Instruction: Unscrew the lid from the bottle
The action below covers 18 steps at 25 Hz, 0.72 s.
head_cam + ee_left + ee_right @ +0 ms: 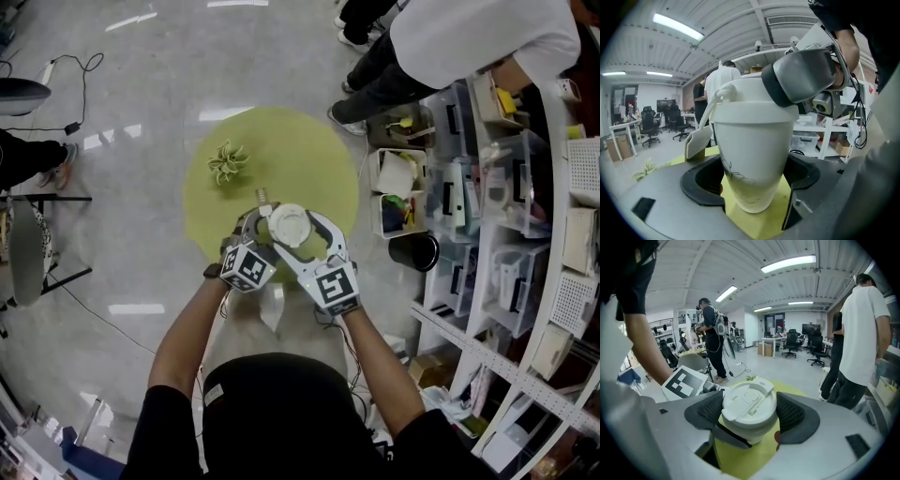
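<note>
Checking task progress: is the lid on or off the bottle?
On. The lid sits atop the bottle in both gripper views; whether it is loosened cannot be told.

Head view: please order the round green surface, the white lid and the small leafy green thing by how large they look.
1. The round green surface is clearly the largest.
2. The white lid and the leafy green thing look about alike. The lid sits nearer the camera, so I do not rank them.

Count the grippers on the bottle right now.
2. The left gripper holds the bottle by its body; the right gripper grips the lid. Neither is hidden.
</note>
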Each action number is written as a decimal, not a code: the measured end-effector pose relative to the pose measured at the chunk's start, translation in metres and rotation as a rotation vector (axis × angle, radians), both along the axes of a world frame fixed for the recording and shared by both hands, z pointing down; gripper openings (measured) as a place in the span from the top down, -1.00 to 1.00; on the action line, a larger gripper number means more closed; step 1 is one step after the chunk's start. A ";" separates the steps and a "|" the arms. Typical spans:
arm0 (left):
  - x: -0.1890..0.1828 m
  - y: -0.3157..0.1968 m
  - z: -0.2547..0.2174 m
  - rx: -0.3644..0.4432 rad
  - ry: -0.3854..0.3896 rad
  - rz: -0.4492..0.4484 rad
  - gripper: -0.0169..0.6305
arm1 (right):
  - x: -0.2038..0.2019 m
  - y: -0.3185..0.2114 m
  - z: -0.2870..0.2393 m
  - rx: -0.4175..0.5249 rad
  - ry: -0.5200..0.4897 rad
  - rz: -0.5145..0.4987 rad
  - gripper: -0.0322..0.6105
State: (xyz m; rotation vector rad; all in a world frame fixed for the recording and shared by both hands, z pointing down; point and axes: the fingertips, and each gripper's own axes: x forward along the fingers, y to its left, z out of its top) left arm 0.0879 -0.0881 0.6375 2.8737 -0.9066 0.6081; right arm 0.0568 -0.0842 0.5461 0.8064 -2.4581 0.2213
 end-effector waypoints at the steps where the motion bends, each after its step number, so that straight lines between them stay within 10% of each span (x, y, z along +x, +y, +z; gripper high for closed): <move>1: 0.000 0.000 0.000 -0.002 0.001 0.002 -0.29 | -0.001 0.000 -0.001 0.002 -0.007 -0.022 -0.21; 18: 0.000 0.000 0.001 -0.016 0.001 0.000 -0.29 | -0.003 0.007 0.005 -0.043 0.125 -0.570 -0.21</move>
